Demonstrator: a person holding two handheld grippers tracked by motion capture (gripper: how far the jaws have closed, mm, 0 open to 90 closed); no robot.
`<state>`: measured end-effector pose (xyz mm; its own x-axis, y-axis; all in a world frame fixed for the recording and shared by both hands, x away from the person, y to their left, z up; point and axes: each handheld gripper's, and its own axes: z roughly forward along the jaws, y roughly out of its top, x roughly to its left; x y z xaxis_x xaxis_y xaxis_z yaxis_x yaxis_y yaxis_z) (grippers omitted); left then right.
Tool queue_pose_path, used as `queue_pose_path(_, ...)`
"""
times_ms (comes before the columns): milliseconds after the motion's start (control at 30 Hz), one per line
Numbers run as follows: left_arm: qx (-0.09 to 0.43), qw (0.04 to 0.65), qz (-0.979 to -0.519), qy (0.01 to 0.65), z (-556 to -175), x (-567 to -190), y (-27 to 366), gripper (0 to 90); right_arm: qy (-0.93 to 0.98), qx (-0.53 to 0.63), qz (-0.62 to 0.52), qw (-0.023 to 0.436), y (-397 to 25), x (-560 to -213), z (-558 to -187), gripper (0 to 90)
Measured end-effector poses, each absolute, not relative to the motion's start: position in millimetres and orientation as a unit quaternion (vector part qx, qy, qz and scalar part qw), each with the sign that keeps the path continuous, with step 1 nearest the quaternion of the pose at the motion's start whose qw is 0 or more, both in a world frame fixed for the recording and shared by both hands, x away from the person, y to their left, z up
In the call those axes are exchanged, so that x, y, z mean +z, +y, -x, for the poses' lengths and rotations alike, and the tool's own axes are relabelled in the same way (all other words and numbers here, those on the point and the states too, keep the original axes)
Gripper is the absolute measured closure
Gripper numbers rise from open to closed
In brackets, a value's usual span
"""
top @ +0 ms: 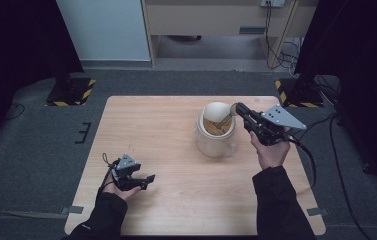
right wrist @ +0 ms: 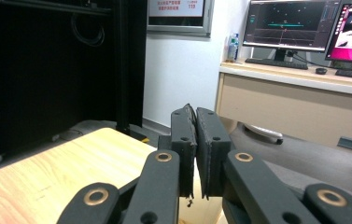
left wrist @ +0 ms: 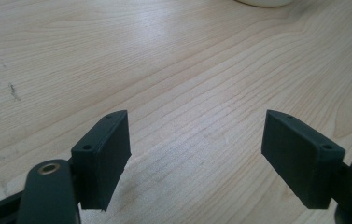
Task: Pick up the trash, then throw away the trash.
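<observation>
- Work in hand, as it looks: the right gripper (top: 236, 109) is at the rim of a white jar (top: 216, 135) that stands right of centre on the wooden table (top: 161, 125), and seems to hold the top end of a wooden utensil (top: 222, 121) leaning inside it.
- Grasp: in the right gripper view the jaws of the right gripper (right wrist: 195, 122) are pressed nearly flat together, with a thin edge between the pads; I judge that they pinch the utensil's tip, though the piece itself is too small to make out there.
- Contents: the jar shows brownish wooden shapes inside; how many there are I cannot tell.
- Other hand: the left gripper (top: 146, 181) rests low over the table near the front left corner, well apart from the jar; its jaws stand wide and hold nothing, as the left gripper view shows with bare wood (left wrist: 197, 93) between them.
- Step, by my reading: a utensil is either being lifted out of the jar or set into it; the stance alone does not settle which.
- Next move calls for a straight path along the utensil's lean, so the piece does not lever against the rim and tip the jar.
- Steadying the jar with the free left gripper might help.
</observation>
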<state>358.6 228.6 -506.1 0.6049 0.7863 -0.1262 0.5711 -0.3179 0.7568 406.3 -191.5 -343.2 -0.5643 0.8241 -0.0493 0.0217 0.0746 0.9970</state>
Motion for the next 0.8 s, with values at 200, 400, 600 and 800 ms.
queue_pose_path(200,0.133,0.402,-0.8,0.425,-359,-506,229,23.3,0.651,0.589,-0.321,0.357,-189,-346,-408,86.7)
queue_pose_path(400,0.131,0.402,-0.802,0.422,-358,-506,228,23.3,0.662,0.572,-0.311,0.372,-183,-353,-409,86.7)
queue_pose_path(600,0.131,0.404,-0.8,0.424,-358,-505,228,23.4,0.673,0.56,-0.305,0.375,-176,-361,-412,86.7)
queue_pose_path(800,0.131,0.402,-0.802,0.422,-358,-505,227,23.5,0.678,0.556,-0.309,0.369,-174,-370,-417,86.0)
